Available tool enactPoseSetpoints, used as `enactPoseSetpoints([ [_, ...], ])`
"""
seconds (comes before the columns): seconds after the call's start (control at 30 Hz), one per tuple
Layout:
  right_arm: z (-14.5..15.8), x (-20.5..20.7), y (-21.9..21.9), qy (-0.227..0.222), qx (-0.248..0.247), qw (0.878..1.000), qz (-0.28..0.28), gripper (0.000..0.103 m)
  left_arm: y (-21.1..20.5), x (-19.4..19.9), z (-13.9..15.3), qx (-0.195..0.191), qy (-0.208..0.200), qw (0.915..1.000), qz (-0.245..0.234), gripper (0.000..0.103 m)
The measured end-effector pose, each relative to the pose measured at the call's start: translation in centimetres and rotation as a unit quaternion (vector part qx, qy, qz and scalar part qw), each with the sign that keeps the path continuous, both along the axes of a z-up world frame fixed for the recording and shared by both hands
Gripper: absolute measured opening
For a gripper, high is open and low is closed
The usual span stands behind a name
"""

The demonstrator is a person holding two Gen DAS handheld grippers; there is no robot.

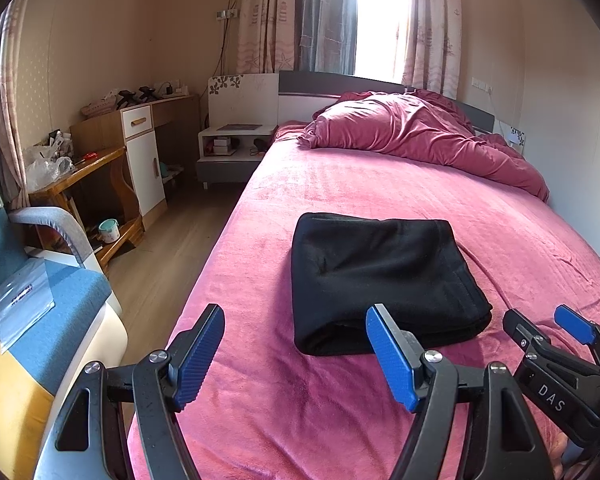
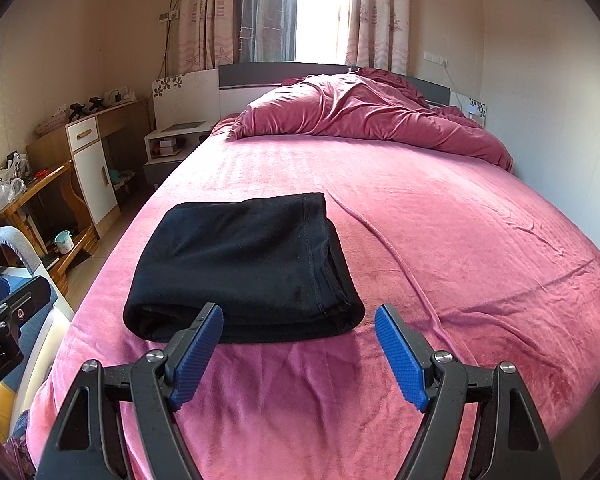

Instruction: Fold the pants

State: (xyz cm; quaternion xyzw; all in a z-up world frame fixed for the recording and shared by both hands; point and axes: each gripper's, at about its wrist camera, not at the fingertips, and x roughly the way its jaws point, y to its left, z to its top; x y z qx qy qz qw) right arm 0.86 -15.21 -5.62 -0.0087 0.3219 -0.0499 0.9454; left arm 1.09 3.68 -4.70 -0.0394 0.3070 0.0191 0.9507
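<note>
Black pants (image 1: pixel 380 280) lie folded into a thick rectangle on the pink bed (image 1: pixel 340 184); the right wrist view shows the same pants (image 2: pixel 240 264) left of centre. My left gripper (image 1: pixel 296 320) stands open just short of the bundle's near edge, nothing between its blue pads (image 1: pixel 198 360). My right gripper (image 2: pixel 300 316) is open too, near the bundle's near right corner, holding nothing. The right gripper (image 1: pixel 548 326) also shows at the lower right of the left wrist view, and the left gripper (image 2: pixel 0 304) pokes in at the left edge of the right wrist view.
A crumpled pink duvet (image 1: pixel 412 132) lies at the head of the bed. A blue armchair (image 1: pixel 40 312) stands close on the left. Beyond it are a wooden desk (image 1: pixel 76 176), a white cabinet (image 1: pixel 144 160) and a nightstand (image 1: pixel 232 148). A wall (image 2: pixel 548 100) runs along the bed's right side.
</note>
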Motion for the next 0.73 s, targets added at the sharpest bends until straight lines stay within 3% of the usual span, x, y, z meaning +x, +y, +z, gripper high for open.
enactPoseSetpoints([
  [0.73,-1.0,0.5,-1.2,0.014,0.001,1.0,0.004,0.08,0.3,0.0,-0.3,-0.006,-0.002,0.9999,-0.008,0.075],
])
